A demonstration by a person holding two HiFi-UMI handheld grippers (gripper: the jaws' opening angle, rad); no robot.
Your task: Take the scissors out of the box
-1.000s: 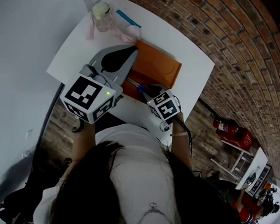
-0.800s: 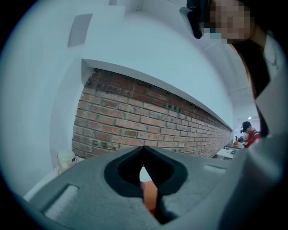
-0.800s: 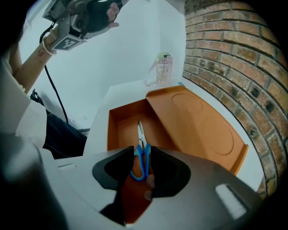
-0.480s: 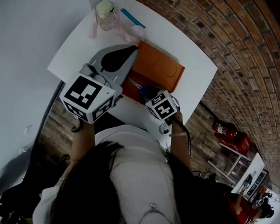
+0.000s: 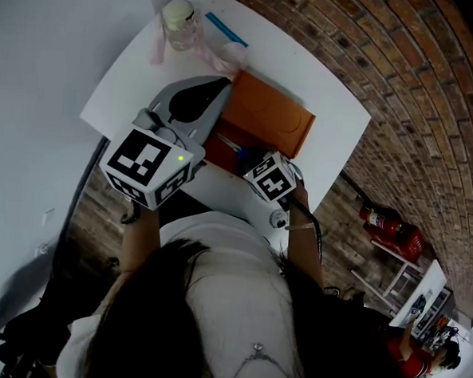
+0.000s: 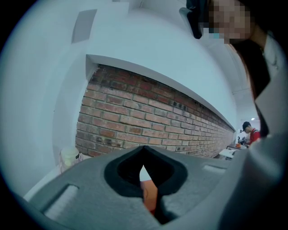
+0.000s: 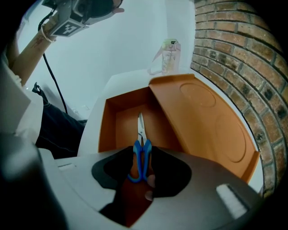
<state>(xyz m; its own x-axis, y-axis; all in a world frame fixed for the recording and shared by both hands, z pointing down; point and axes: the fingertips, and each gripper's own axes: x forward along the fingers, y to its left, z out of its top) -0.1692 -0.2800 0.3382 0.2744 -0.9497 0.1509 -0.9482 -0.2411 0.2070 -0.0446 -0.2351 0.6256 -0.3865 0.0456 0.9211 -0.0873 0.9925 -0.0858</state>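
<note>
The scissors [image 7: 141, 143], blue-handled with short steel blades, lie flat on the floor of the open orange box [image 7: 108, 121]. Its lid [image 7: 207, 117] leans back toward the brick wall. My right gripper [image 7: 141, 155] points steeply down over the box's near end. Its jaws have just been opening, and the blue handles show in the gap between them with no pad pressing on them. In the head view the right gripper [image 5: 246, 157] hangs over the box [image 5: 269, 114]. My left gripper [image 5: 225, 84] is held level to the left of the box, shut and empty.
A jar with a cream lid [image 5: 179, 21] stands at the white table's far corner, beside a blue strip [image 5: 226, 30] and a pink ribbon [image 5: 220, 59]. The brick wall [image 5: 402, 90] runs along the table's right side. A red fire extinguisher [image 5: 390, 221] stands on the floor.
My right gripper has sunk a little toward the near end of the box. The left gripper has kept its place.
</note>
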